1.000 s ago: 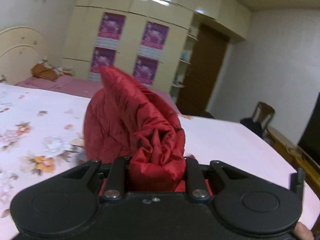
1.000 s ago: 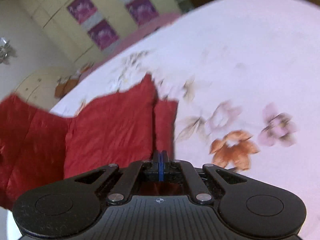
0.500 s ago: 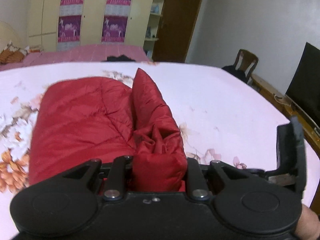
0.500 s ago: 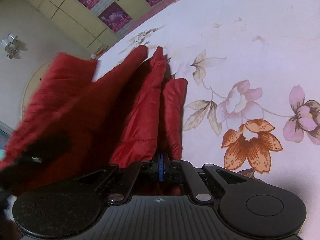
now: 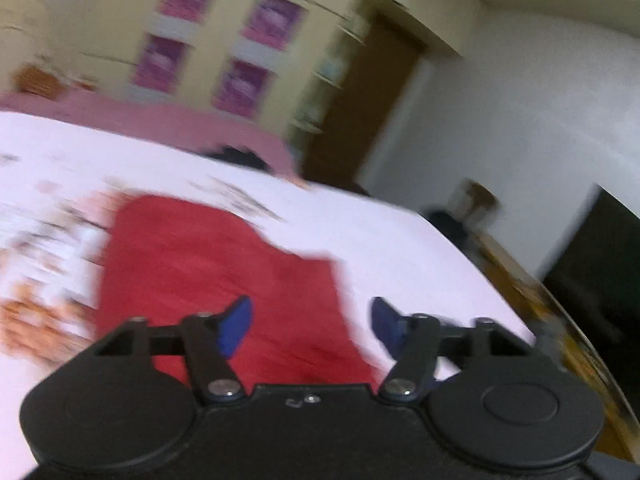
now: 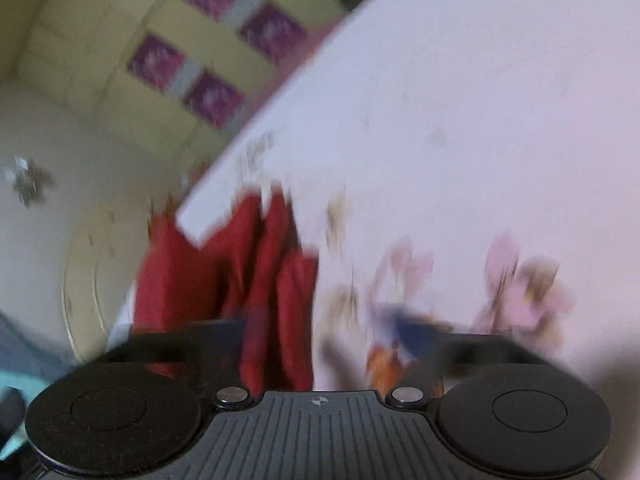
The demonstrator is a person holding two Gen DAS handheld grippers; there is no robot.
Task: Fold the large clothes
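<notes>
A red quilted jacket [image 5: 208, 272] lies folded flat on the floral bed sheet [image 5: 400, 248], blurred by motion. My left gripper [image 5: 310, 326] hovers just over its near right corner; its jaws are opening, the blue pads stand apart and press on nothing, with red cloth lying below the gap. In the right wrist view the jacket [image 6: 248, 280] shows as several upright red folds at left of centre. My right gripper [image 6: 326, 336] has its jaws opening wide, heavily blurred; the red cloth reaches between them near the left finger without being pinched.
A cream wardrobe [image 5: 224, 52] with purple posters stands behind the bed, a brown door [image 5: 360, 112] to its right. A chair [image 5: 476, 204], a wooden edge [image 5: 560, 320] and a dark screen [image 5: 600, 264] line the right side. A curved headboard [image 6: 88, 272] shows at left.
Both grippers have let go of the red jacket and their jaws now stand apart. The bunched cloth has dropped flat onto the bed, and both cameras swung, blurring the views.
</notes>
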